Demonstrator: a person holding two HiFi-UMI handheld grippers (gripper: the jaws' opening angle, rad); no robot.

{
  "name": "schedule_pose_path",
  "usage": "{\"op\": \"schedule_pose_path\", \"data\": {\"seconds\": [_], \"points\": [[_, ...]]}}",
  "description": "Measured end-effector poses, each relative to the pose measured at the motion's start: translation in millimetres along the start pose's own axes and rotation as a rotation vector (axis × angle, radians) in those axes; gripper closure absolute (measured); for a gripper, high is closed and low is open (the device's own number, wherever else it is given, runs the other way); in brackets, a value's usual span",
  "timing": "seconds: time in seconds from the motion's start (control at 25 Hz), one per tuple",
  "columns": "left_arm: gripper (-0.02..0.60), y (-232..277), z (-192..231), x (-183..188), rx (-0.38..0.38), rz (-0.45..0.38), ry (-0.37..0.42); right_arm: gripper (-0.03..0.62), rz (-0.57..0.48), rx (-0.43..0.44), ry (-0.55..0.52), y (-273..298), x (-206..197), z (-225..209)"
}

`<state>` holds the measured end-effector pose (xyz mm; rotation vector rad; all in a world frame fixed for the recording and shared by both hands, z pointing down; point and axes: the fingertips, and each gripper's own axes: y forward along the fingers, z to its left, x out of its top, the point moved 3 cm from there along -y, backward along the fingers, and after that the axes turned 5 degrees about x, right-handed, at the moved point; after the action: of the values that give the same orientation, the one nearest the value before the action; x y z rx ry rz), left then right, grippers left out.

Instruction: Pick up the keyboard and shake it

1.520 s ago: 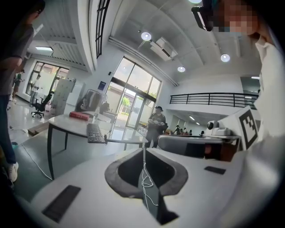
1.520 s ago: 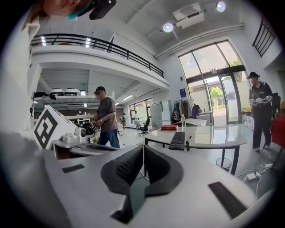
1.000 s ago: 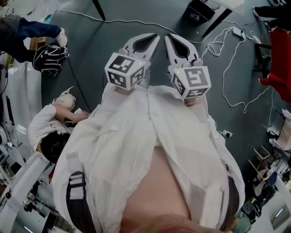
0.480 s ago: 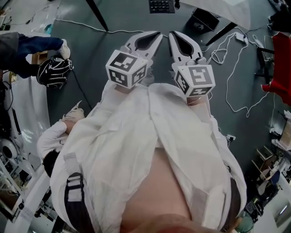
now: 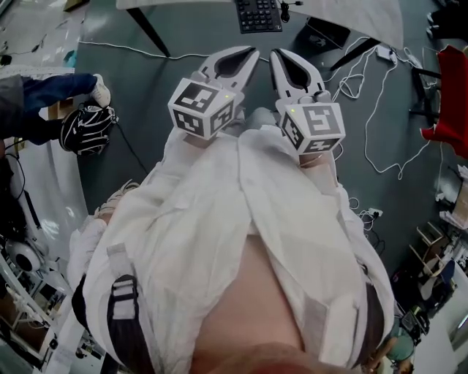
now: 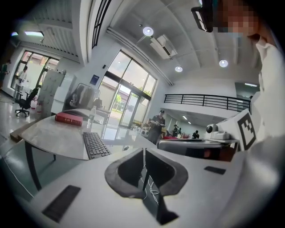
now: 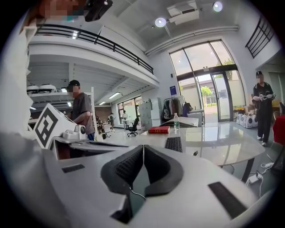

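A black keyboard [image 5: 259,14] lies on a pale table [image 5: 365,11] at the top edge of the head view, ahead of both grippers. It also shows in the left gripper view, keyboard [image 6: 95,144], and in the right gripper view, keyboard [image 7: 173,143], some way beyond the jaws. My left gripper [image 5: 251,55] and right gripper [image 5: 276,55] are held side by side in front of my chest, above the floor. Both are shut with nothing between the pads. Left gripper [image 6: 143,152] and right gripper [image 7: 143,149] point toward the table.
A red book [image 7: 159,129] and a water bottle [image 7: 176,120] stand on the table behind the keyboard. White cables [image 5: 380,109] trail over the dark floor at right near a red chair [image 5: 453,95]. A person's dark sleeve and glove [image 5: 84,124] are at left. Another person [image 7: 262,109] stands at far right.
The head view has tipped forward, so the table edge and the keyboard have come into sight at the top. Both grippers stay shut and side by side.
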<state>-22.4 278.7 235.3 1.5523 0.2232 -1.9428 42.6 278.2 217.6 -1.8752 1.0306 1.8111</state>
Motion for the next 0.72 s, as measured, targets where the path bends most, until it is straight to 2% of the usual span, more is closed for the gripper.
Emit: {"op": "schedule_pose_path", "data": {"seconds": [0.4,0.72], "points": [[0.557,32,30,-2,0.012,0.018,-0.036,0.565,0.038,0.013,0.026,36,-10,-26],[0.557,84,65,15,0.05,0.027,-0.05,0.565,0.062,0.054,0.021,83,2,-76]]}}
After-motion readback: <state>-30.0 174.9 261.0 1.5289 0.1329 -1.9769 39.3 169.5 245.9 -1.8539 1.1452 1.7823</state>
